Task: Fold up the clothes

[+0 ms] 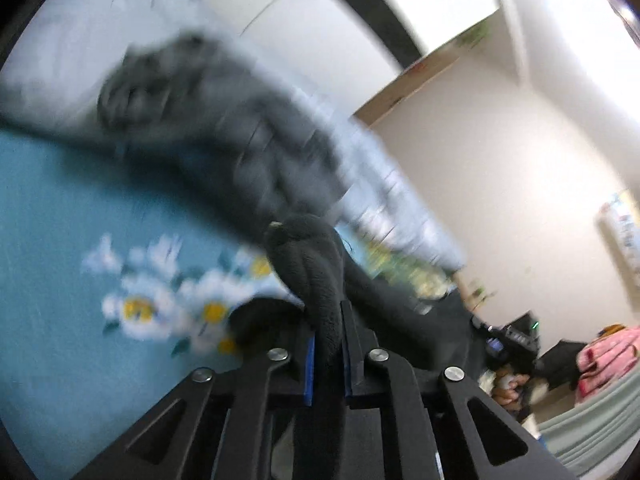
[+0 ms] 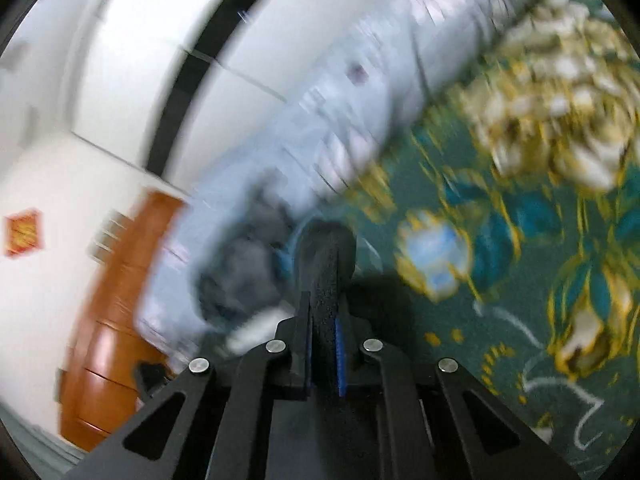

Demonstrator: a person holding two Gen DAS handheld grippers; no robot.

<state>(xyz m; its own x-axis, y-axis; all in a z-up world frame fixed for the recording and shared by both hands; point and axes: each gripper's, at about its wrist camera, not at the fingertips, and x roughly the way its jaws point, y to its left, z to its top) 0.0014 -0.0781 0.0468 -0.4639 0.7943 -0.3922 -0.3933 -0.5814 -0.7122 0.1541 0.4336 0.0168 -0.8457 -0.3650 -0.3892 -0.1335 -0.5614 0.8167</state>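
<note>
In the left wrist view, the left gripper (image 1: 329,344) is clamped on a fold of dark grey fleecy garment (image 1: 308,264), its fingers nearly together, above the teal flowered bedspread (image 1: 60,240). In the right wrist view, the right gripper (image 2: 325,344) pinches what looks like the same dark fabric, blurred, over the bed.
</note>
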